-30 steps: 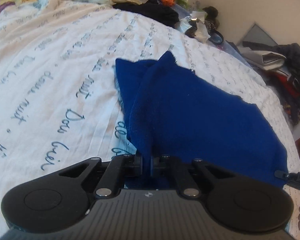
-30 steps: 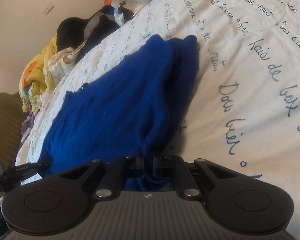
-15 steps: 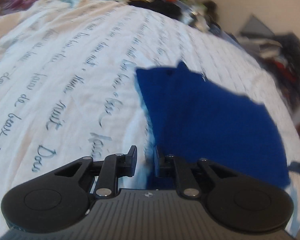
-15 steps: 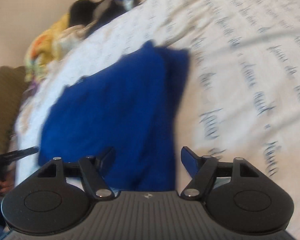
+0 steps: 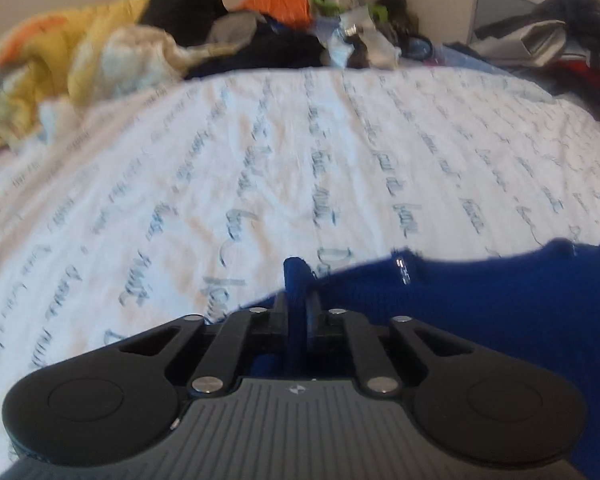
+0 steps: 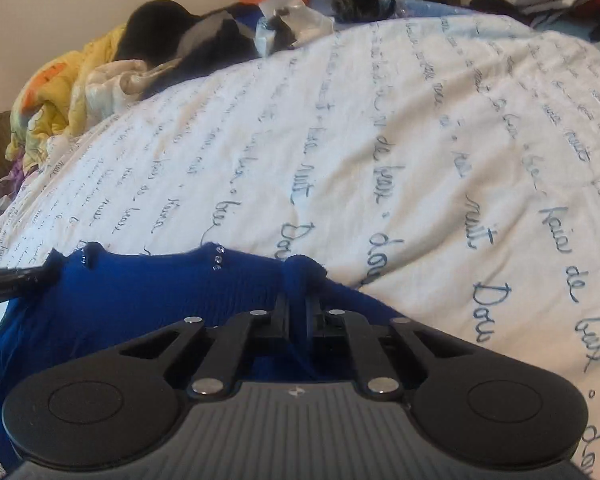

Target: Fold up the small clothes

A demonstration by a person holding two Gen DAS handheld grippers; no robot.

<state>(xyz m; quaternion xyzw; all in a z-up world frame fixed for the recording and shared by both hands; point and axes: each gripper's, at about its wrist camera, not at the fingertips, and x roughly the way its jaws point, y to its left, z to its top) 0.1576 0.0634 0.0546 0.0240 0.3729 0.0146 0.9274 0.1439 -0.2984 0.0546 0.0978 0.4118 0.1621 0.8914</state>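
Apparently blue garment (image 6: 148, 304), sparkly-trimmed.

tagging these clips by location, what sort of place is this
Most likely a bedroom at home: the blue garment lies on a bed with a script-printed white sheet, a yellow duvet is bunched at its far end, and loose clothes are piled beside it.

The blue garment (image 5: 500, 304) runs off the left-wrist view's right edge and under the left gripper (image 5: 297, 307); its near part is hidden. Bedsheet (image 5: 260, 152) lettering is blurred, unreadable. Far clothes pile (image 5: 100, 56) blurs together.
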